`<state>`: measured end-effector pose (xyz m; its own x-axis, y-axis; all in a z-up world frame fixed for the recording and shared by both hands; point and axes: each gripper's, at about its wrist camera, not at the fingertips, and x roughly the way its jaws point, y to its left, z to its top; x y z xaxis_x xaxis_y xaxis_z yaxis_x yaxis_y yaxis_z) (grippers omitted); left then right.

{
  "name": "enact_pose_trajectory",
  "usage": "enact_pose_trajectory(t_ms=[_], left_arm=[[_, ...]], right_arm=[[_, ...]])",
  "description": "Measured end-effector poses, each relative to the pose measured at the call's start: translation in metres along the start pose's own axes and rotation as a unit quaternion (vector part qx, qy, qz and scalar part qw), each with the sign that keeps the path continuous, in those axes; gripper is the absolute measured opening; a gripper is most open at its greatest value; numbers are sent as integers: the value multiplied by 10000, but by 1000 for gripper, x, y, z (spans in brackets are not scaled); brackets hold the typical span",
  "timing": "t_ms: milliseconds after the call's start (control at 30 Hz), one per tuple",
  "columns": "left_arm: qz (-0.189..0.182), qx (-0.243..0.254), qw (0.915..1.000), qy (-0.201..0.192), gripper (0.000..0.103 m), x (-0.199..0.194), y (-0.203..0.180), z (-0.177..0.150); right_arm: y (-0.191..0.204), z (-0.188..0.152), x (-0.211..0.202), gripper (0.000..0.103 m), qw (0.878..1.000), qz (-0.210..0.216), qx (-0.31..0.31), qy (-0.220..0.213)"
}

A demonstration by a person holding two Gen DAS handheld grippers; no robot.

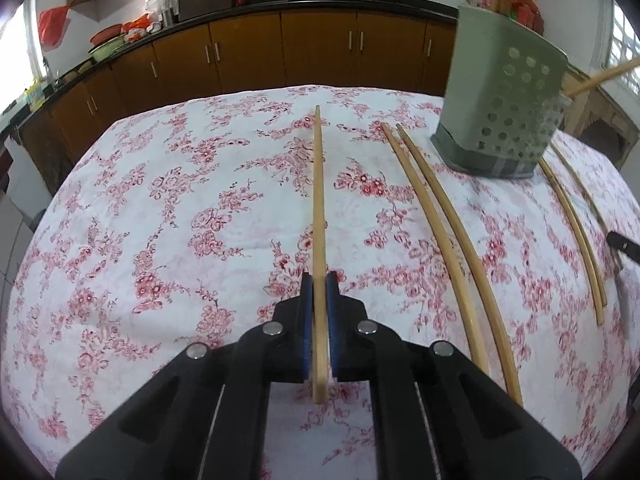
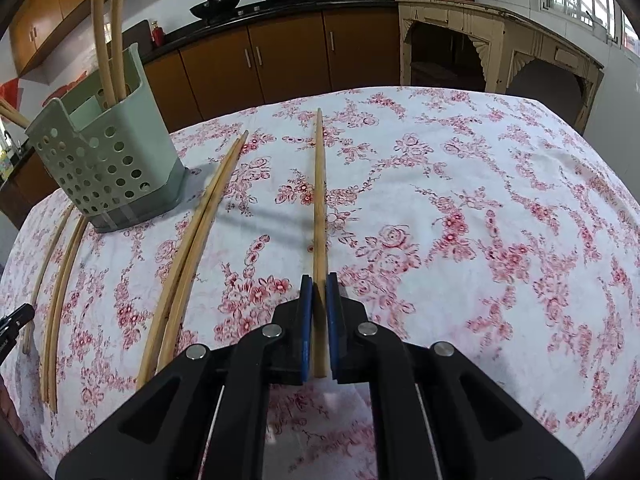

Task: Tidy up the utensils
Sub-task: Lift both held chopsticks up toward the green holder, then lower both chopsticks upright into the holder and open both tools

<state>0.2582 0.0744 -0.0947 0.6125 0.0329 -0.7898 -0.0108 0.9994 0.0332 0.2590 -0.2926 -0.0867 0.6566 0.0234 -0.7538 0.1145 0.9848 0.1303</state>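
Chopsticks of pale bamboo (image 1: pixel 318 200) (image 2: pixel 319 200) are sitting clamped lengthwise in each closed hand-held gripper (image 1: pixel 319 280) (image 2: pixel 319 282), perforated green plastic holder (image 1: pixel 500 108) (image 2: pixel 108 160) standing between them.

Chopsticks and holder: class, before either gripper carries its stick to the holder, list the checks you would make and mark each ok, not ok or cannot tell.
1. Left gripper shut on its chopstick: ok.
2. Right gripper shut on its chopstick: ok.
3. Green holder upright on the tablecloth: ok.
4. Room in the holder beside the two sticks already inside: cannot tell.
5. All loose chopsticks cleared from the table: not ok.
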Motion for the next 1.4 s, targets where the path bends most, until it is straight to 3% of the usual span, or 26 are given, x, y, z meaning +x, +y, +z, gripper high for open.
enact_pose_trajectory(t_ms=[233,500,700,867,1200,1400], left_arm=[[-105,185,9996,-177,8,-30,2,-1],[-294,136,9949,-959,8,-89,7,24],[-549,-57,9857,-1594,8,-132,10,46],[-663,-158,9801,-1864,8,-148,10,59],[-706,-227,9780,-1948,8,-159,8,69],[-941,-66,9720,-2150,8,-189,-3,78]], right_arm=[[-9,9,-49,8,9977,97,13,-665],[-8,26,-100,8,9885,135,-158,-1497],[-11,39,-123,8,9813,261,-121,-1905],[-11,48,-134,8,9769,317,-112,-2111],[-5,57,-148,8,9734,424,-78,-2252],[0,74,-179,8,9706,753,-63,-2284]])
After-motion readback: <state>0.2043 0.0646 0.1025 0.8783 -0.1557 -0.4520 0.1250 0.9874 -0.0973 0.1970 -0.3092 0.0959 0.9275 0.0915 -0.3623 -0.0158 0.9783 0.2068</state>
